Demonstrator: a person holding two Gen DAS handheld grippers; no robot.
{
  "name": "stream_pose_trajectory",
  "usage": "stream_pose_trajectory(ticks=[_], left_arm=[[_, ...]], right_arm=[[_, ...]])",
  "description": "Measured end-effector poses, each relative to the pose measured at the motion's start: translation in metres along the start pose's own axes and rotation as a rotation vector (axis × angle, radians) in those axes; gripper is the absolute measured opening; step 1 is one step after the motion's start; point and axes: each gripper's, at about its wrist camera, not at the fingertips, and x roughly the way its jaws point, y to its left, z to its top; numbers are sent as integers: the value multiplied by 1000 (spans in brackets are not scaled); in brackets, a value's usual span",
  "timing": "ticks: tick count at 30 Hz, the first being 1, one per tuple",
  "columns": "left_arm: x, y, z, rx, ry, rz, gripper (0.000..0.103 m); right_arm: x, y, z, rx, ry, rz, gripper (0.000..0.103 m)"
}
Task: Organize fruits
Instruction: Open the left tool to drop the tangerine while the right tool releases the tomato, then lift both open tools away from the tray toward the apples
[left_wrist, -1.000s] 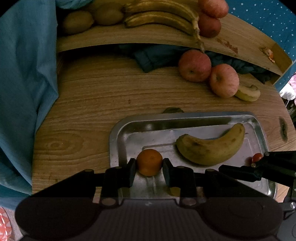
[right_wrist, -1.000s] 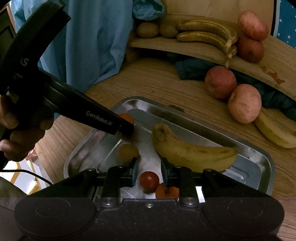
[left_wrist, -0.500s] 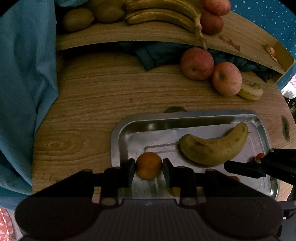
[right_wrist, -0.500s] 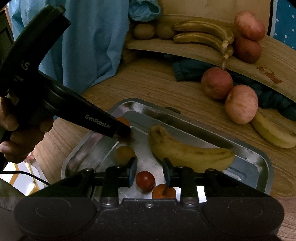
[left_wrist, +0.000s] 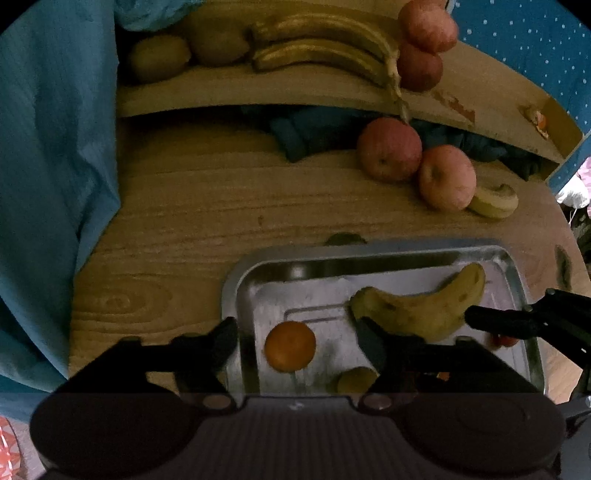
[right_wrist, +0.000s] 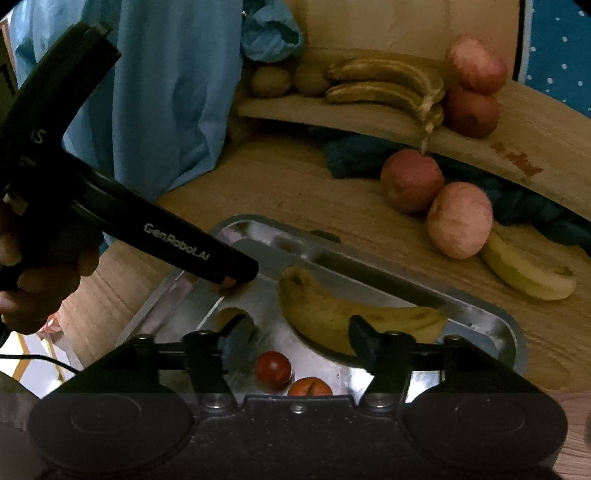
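Left gripper (left_wrist: 299, 341) jaws are spread wide, nothing gripped; the orange (left_wrist: 290, 345) is seen lying free between them on the metal tray (left_wrist: 406, 248), near its left wall. Right gripper (right_wrist: 301, 334) jaws are also wide apart and empty, held over a red tomato (right_wrist: 272, 369) with a second orange-red fruit (right_wrist: 309, 387) just beside it. A banana (left_wrist: 417, 306) is laid across the tray middle. Two apples (left_wrist: 413, 162) are left on the wooden table (left_wrist: 207, 206) beyond the tray.
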Motion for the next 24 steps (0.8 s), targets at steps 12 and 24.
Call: stream_pose_trajectory(ticks=[12,24], left_arm=[[-3,12,6,-76,-33,64,103],[-1,10,15,-77,-52,103,103]], right_arm=[[-9,-10,2,42,-52,-35,91],[-16,-23,3,83,-81,-111,102]])
